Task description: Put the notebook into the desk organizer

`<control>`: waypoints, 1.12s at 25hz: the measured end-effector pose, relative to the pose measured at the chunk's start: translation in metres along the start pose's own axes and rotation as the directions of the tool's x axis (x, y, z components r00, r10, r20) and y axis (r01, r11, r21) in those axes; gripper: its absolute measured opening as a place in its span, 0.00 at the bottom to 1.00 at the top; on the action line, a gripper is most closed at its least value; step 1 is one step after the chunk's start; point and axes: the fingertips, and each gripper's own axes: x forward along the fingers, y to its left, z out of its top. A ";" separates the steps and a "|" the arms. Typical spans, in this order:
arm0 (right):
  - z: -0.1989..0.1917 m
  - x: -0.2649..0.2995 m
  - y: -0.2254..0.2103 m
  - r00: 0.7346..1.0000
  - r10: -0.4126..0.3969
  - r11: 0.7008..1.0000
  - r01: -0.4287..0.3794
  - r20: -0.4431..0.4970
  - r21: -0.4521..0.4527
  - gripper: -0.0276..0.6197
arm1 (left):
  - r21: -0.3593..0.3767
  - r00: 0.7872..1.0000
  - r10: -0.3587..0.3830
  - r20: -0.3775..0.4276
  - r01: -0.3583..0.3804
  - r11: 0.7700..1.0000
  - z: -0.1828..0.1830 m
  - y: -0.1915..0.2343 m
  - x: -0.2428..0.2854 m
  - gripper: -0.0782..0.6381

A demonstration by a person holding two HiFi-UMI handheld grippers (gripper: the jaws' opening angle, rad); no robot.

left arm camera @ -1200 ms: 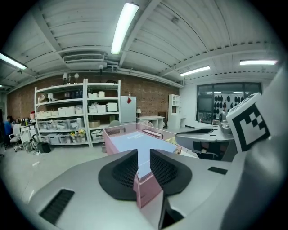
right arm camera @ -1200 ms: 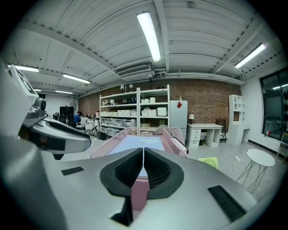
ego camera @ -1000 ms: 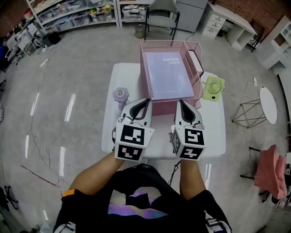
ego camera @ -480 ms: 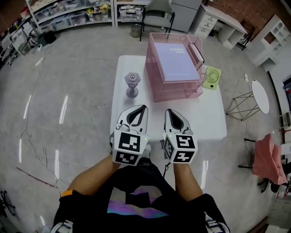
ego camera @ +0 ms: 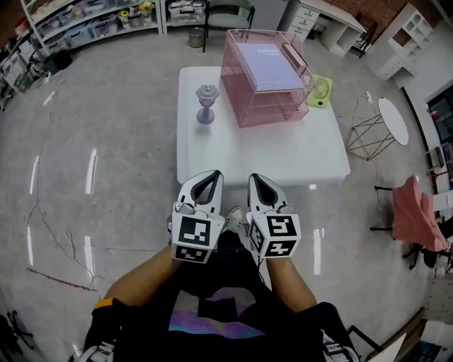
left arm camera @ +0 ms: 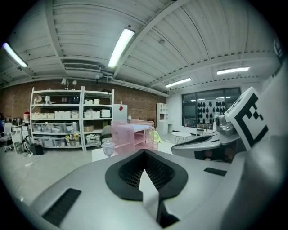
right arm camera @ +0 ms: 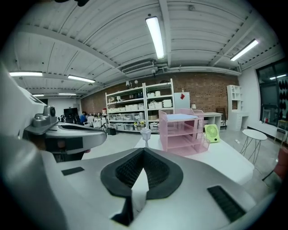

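A lavender notebook lies flat on the top tier of the pink wire desk organizer, at the far side of the white table. The organizer also shows small in the left gripper view and in the right gripper view, with the notebook on top. My left gripper and right gripper are side by side just off the table's near edge, well apart from the organizer. Both are shut with nothing between their fingers.
A small lilac lamp-like ornament stands left of the organizer. A green desk fan lies to its right. Around the table are grey floor, a round side table, a pink cloth on a chair and shelving.
Both grippers have drawn back from the organizer's front to the table's near edge, and the head view has backed away with them. The notebook stays on the organizer.
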 end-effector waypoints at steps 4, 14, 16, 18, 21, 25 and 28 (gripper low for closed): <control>-0.014 -0.032 0.014 1.000 0.003 1.000 -0.003 -0.010 0.004 0.07 | -0.014 1.000 0.006 -0.012 -0.006 1.000 -0.015 -0.010 -0.029 0.12; -0.030 -0.081 0.004 0.999 0.048 0.999 -0.048 -0.002 -0.010 0.07 | -0.046 1.000 0.031 -0.004 -0.031 0.998 -0.031 -0.060 -0.065 0.12; -0.032 -0.089 -0.003 0.999 0.050 0.999 -0.050 -0.003 -0.019 0.07 | -0.053 1.000 0.029 -0.008 -0.030 0.998 -0.032 -0.075 -0.063 0.12; -0.035 -0.097 -0.011 0.999 0.050 0.999 -0.050 -0.002 -0.020 0.07 | -0.041 1.000 0.026 -0.009 -0.026 0.999 -0.029 -0.090 -0.060 0.12; -0.041 -0.108 -0.021 0.999 0.054 0.998 -0.054 -0.001 -0.018 0.07 | -0.027 0.999 0.034 -0.006 -0.034 0.999 -0.026 -0.107 -0.057 0.12; -0.047 -0.119 -0.032 0.998 0.056 0.998 -0.056 0.003 -0.017 0.07 | -0.029 0.998 0.057 -0.017 -0.058 0.998 -0.027 -0.117 -0.055 0.12; -0.052 -0.125 -0.040 0.998 0.055 0.998 -0.055 0.002 -0.007 0.07 | -0.026 0.997 0.074 -0.021 -0.075 0.997 -0.027 -0.122 -0.055 0.12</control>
